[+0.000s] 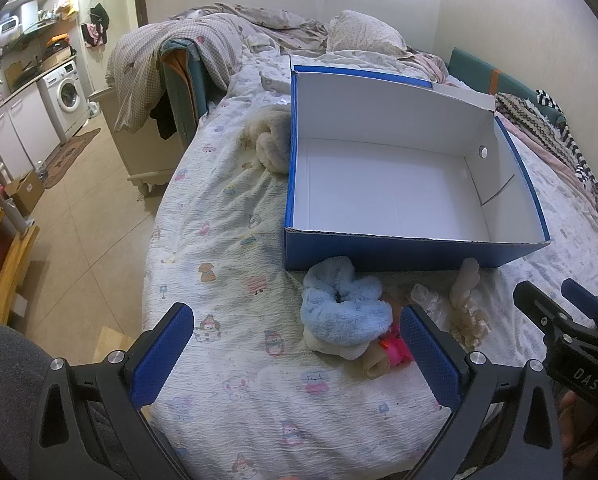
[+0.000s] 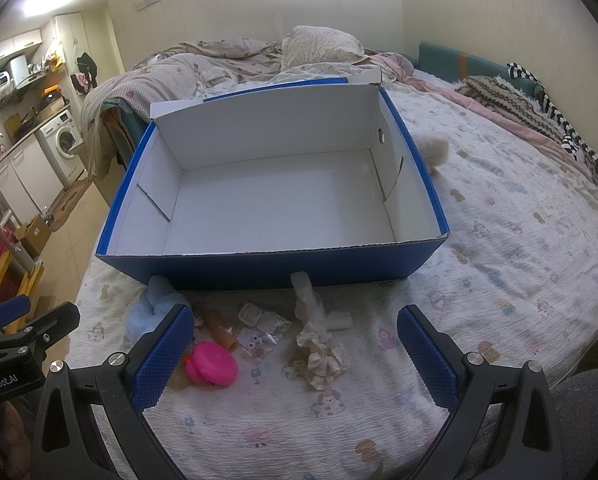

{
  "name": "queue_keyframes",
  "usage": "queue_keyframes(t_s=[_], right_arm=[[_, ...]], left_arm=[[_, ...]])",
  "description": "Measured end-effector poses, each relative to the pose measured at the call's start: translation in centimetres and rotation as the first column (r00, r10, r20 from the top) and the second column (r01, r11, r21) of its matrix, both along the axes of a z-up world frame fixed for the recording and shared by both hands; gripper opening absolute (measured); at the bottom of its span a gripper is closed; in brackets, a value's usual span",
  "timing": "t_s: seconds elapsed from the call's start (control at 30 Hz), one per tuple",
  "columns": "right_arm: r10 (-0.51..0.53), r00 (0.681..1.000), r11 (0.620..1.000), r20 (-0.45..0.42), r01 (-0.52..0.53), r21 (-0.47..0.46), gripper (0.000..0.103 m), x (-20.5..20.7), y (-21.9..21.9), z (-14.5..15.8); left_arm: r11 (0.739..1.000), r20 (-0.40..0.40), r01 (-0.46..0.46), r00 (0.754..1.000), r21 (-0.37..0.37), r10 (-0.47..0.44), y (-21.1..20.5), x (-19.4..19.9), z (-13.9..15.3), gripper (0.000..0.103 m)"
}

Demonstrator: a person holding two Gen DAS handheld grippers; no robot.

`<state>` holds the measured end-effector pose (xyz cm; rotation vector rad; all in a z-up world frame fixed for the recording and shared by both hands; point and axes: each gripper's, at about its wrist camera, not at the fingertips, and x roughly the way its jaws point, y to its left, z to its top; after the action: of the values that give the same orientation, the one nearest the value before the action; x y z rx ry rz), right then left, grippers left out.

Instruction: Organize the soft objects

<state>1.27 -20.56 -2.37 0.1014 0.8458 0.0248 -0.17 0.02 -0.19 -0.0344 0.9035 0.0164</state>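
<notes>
Bedside, gripper bodies [image 2: 3, 372] read "GenRobot.AI" and "DAS".

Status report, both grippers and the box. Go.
Left gripper open, right gripper open, both holding nothing. Blue box has nothing inside. Blue scrunchie, cream scrunchie, pink toy on bed before it.

Left gripper [image 1: 297, 344] wide apart over bedsheet [image 1: 219, 248]; blue scrunchie [image 1: 345, 304] beside blue box [image 1: 415, 246].

Black gripper frames, blue textured fingers [image 1: 167, 356] (dimpled pads), silver screws, white lettering
</notes>
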Motion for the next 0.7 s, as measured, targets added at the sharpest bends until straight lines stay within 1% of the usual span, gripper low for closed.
queue_keyframes(t_s=[0.7], right_arm=[[0.001,1.0,1.0,-0.001,-0.001,0.001,0.103,-0.09,-0.21,-0.12]], left_arm=[[1.0,-0.001,0.0,1.0,0.001,0.0,-0.02,0.02,0.0,0.103]])
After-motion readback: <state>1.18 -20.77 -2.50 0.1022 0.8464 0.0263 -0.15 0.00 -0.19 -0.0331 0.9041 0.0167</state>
